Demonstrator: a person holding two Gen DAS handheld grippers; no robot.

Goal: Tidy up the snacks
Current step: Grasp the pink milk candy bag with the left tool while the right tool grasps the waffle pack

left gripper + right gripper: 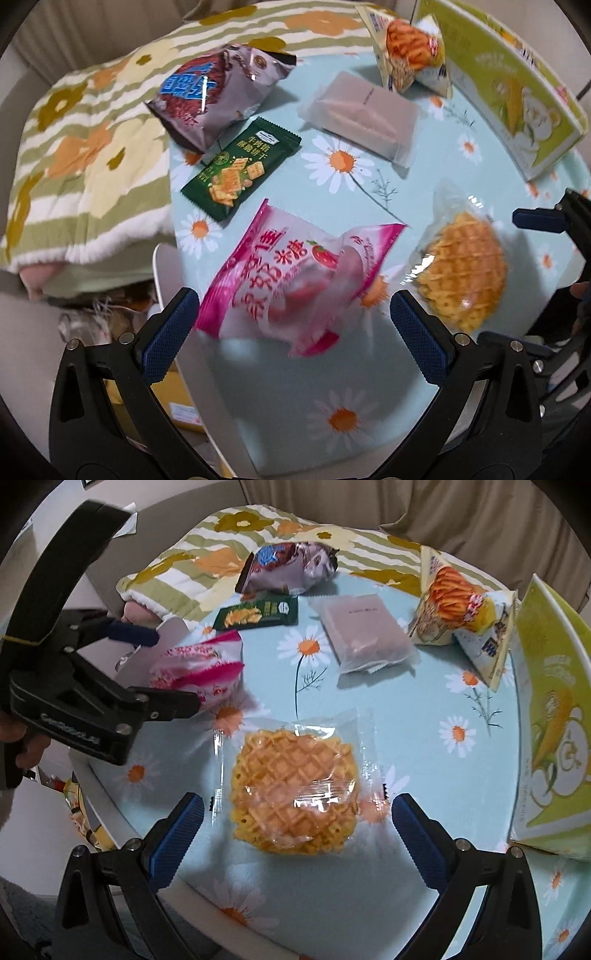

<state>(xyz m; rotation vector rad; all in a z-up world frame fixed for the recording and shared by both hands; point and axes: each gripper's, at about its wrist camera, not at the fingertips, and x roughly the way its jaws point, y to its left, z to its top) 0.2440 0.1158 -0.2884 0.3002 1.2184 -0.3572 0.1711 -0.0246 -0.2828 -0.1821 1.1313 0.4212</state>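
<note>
Pale blue cloth printed with daisies covers the round tabletop (424,775), and snacks lie scattered on it. The left gripper (295,317) has its fingers spread wide on either side of a pink candy bag (291,273), which looks blurred; whether the pads touch it I cannot tell. In the right wrist view the same pink bag (199,668) sits near the left gripper's (170,672) blue-padded fingers, close to the tabletop's left edge. The right gripper (297,821) is also wide, its fingers flanking a waffle in clear wrap (295,786) that lies flat on the cloth, not clamped. Farther back lie a dark green cracker packet (240,170), a purple-brown chip bag (218,96) resting partly against a flowered blanket (85,147), and a frosted grey packet (362,118). A yellow bag with orange sticks (410,51) stands upright just beside a green box with a corn picture (517,92) at the right edge.
</note>
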